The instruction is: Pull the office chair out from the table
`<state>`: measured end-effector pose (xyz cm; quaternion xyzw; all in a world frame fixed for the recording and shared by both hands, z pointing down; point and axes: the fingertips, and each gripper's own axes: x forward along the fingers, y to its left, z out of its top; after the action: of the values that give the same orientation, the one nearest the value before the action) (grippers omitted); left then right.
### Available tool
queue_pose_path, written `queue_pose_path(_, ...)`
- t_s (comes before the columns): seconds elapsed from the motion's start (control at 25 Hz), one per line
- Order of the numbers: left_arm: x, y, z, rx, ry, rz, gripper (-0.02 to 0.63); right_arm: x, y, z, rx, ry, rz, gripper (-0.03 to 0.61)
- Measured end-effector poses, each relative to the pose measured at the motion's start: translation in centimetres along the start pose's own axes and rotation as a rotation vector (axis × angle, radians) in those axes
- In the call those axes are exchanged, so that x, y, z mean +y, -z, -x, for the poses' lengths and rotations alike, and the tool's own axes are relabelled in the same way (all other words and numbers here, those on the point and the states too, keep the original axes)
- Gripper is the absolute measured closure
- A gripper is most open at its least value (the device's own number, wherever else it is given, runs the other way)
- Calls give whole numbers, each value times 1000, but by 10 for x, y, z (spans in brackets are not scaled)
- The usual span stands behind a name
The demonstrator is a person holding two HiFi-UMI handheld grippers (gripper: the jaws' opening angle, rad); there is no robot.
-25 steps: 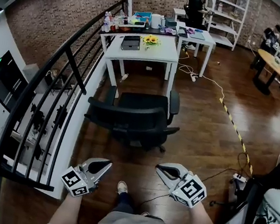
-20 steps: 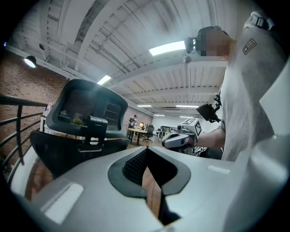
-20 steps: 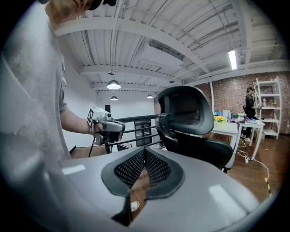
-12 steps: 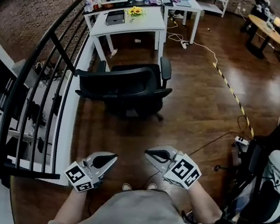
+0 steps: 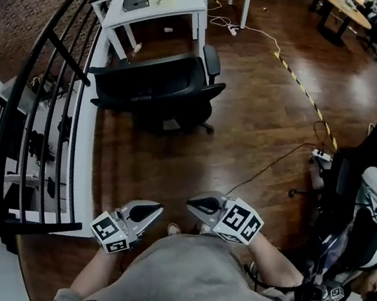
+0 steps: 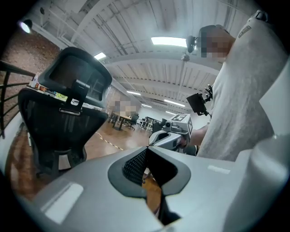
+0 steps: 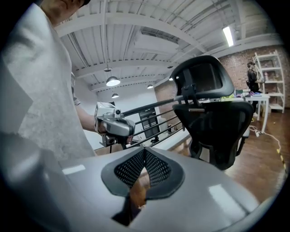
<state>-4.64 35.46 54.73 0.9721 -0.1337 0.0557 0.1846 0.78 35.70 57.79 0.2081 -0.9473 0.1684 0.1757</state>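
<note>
Chair (image 5: 156, 92) stands on open wood floor just in front of the white table (image 5: 165, 4). Its seat faces the table and its tall back is turned toward you. It reads as drawn clear of the tabletop, though one armrest sits near a table leg and the exact gap can't be judged from above. Black railing (image 5: 55, 54) runs close along the chair's one side, so the free room for it lies toward you and toward the cable (image 5: 270, 170) side. Your left gripper (image 5: 153, 209) and right gripper (image 5: 196, 201) hang low in front of your torso, side by side and well apart from the chair, with bare floor between. Both gripper views show the jaws pressed together with nothing in them, and the chair back rises beyond each pair of tips. My reading: the closed, empty jaws and the stand-off suit a moment with no hold on the chair, so the pull looks done or nearly so. If more clearance is wanted, the top of the backrest is the nearest part to take. Mind the cable when stepping back.
</note>
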Motion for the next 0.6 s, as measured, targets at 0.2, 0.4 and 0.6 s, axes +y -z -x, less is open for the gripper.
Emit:
queue_pose_path(0.2,-22,34,6,28,22,86,611,24,32,-5,24,-28,-115,572)
queue_pose_path(0.4,-30,45,8,40,37,105,611,35,46,-7,40,-32,-156,572)
queue_pose_path(0.6,-25,45,9,30,39,99,611,35,46,-10,36,-15,-146,572)
